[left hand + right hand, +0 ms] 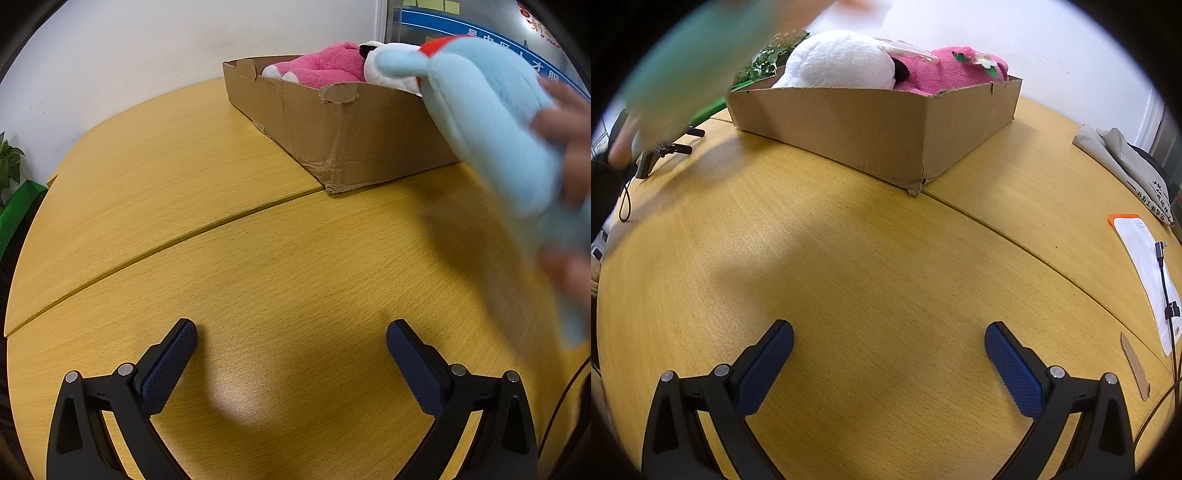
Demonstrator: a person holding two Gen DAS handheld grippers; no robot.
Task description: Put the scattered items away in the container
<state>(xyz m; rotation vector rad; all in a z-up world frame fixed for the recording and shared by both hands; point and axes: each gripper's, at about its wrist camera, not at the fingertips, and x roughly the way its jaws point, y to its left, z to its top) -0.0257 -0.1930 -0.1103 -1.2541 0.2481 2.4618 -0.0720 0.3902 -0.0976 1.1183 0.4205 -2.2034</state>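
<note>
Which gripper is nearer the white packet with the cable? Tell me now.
Right. The white packet lies off to the right of the right gripper; the left gripper has it out of view, so likely sits farther.

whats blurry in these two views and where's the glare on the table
Left wrist view: the light blue plush toy and the bare hand holding it are motion-smeared; a pale glare patch lies on the table between the open fingers. Right wrist view: a teal smear fills the upper left; the cardboard box stays sharp.
</note>
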